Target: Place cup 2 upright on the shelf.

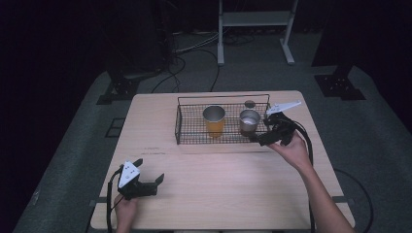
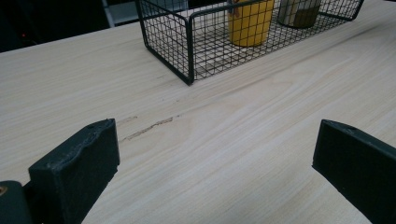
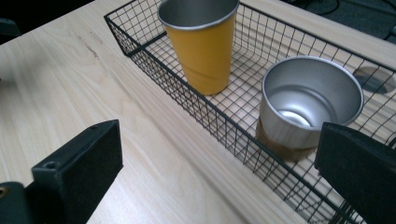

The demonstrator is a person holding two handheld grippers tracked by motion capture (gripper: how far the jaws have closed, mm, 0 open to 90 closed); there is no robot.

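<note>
**Right claw at the wire basket**

The right claw (image 1: 262,137), jaws apart and empty, hovers just beside the silver cup (image 3: 310,105) standing upright in the wire basket (image 1: 184,131) next to a yellow cup (image 3: 205,44). The left claw (image 1: 150,179), jaws also apart, rests low over the table (image 1: 218,184), well apart from the basket.

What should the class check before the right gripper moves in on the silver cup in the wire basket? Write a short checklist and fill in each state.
1. Right gripper open: ok, fingers spread wide.
2. Silver cup upright in the wire basket: ok.
3. Silver cup empty: ok, bare metal inside.
4. Yellow cup apart from the silver cup: ok, a gap shows.
5. Left gripper out of the way: ok, open, low over the table near the front edge.
6. Fingers clear the basket rim: cannot tell.
</note>
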